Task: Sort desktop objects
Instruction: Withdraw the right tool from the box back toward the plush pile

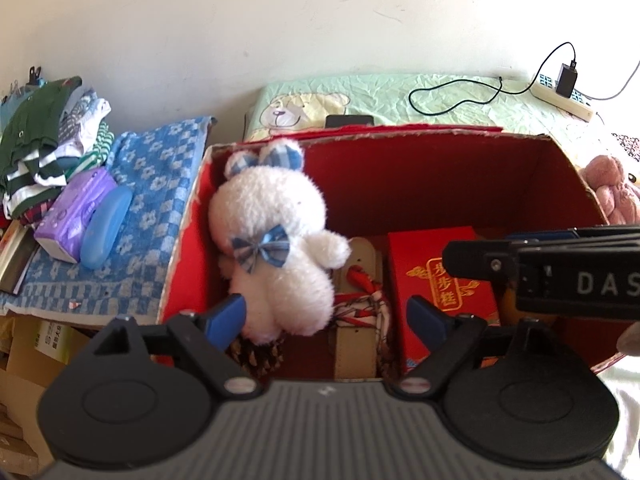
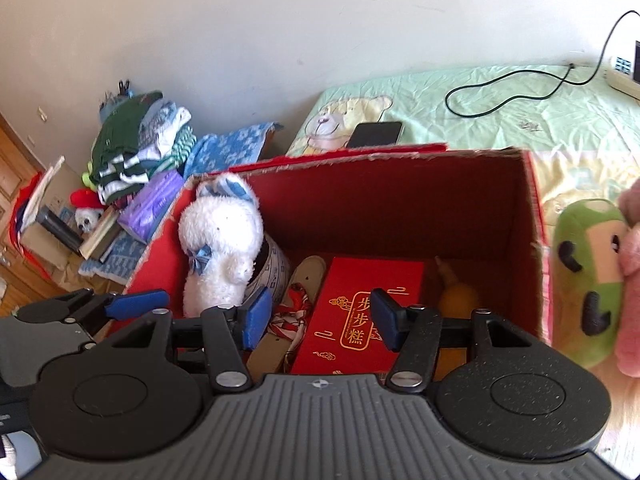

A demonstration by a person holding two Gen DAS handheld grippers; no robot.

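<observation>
Here, both pairs of tongs are held over a red cardboard box point(image 1: 188, 240) that has been set on a bed with a green bear-print sheet point(image 1: 400, 96), presumably so that loose things can be gathered into it. The left tongs point(image 1: 332, 316) are seen spread wide with nothing pressed between the blue pads; the white plush rabbit point(image 1: 272, 236), leaned head-up against the box's left wall, lies just ahead of the left pad, so it is judged to have been set down there, propped on what is packed beneath. The right tongs point(image 2: 320, 320) stand partly open and empty above a red gift box point(image 2: 360, 312) laid flat on the box floor. Beside that gift box a beige strap with red-and-white cord point(image 1: 356, 304) is tucked in, and an orange object point(image 2: 458, 296) is wedged in the right corner. Outside the box's right wall a green plush point(image 2: 588, 280) and a pink plush point(image 1: 608, 188) wait on the bed, probably next to be sorted. A phone point(image 2: 376, 133) is left behind the box.
</observation>
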